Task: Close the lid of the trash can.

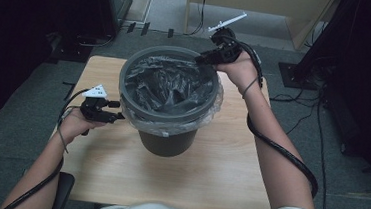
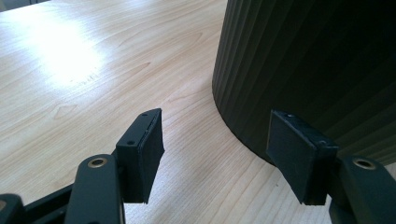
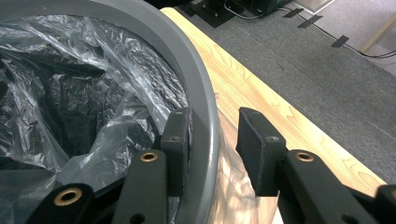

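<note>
Wooden desk [image 1: 228, 173] carries a bin [image 1: 170, 96] mid-desk, its thin liner [image 3: 93, 93] soft and slippery. Right gripper [image 3: 212, 140] straddles the far-right rim, spread; take liner there. Left gripper [image 2: 215, 154] gapes empty beside it.

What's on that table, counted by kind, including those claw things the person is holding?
Bin: 1
Grey rim ring: 1
Plastic bin bag: 1
Claws: 2, left claw and right claw
Total: 5
</note>
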`<state>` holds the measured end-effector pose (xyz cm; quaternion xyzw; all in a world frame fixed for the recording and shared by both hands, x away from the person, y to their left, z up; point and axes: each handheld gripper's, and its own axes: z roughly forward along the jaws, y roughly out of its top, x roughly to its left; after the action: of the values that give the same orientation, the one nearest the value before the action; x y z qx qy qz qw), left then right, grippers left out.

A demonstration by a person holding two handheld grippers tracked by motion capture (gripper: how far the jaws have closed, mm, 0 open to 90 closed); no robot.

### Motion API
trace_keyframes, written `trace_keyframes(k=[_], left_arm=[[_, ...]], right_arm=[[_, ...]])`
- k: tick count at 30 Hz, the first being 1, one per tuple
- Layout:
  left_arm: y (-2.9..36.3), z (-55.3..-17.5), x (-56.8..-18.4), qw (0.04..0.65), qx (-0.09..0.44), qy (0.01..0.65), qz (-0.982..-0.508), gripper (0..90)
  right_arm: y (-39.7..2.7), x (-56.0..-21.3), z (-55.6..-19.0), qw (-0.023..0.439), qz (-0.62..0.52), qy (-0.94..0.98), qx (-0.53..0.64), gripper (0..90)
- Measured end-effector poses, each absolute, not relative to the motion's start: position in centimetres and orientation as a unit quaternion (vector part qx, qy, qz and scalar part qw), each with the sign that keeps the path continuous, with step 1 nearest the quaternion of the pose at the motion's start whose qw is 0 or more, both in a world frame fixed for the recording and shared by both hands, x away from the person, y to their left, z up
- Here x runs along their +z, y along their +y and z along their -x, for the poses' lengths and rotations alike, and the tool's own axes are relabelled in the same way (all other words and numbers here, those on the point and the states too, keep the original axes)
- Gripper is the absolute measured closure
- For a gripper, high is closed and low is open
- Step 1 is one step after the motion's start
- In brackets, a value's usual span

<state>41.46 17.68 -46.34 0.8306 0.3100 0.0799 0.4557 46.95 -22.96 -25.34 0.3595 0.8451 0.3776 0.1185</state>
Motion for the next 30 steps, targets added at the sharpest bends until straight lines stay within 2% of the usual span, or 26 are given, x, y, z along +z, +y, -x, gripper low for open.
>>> trace_keyframes(k=[4,5,9,18,24,30], left_arm=[[17.7,-41.5,-46.4,0.455,0.079,0.312,-0.83,35.6],[17.7,-41.5,-46.4,0.455,0.078,0.313,-0.83,35.6],[17.7,-41.5,-46.5,0.45,0.076,0.314,-0.833,35.6],[17.7,-41.5,-46.5,0.448,0.076,0.317,-0.832,35.5],[17.8,-41.6,-46.7,0.44,0.071,0.323,-0.835,34.7],[17.7,-41.6,-46.7,0.439,0.07,0.325,-0.835,34.7]], right_arm=[[-23.6,-25.6,-47.0,0.101,-0.363,0.834,0.403,58.3],[-24.0,-25.8,-47.1,0.09,-0.37,0.827,0.414,54.3],[-24.5,-26.3,-47.1,0.08,-0.375,0.821,0.422,51.5],[-25.5,-26.7,-46.5,0.078,-0.364,0.819,0.437,46.0],[-26.3,-26.6,-46.0,0.073,-0.36,0.813,0.452,38.6],[-27.0,-26.7,-45.5,0.076,-0.358,0.81,0.458,37.1]])
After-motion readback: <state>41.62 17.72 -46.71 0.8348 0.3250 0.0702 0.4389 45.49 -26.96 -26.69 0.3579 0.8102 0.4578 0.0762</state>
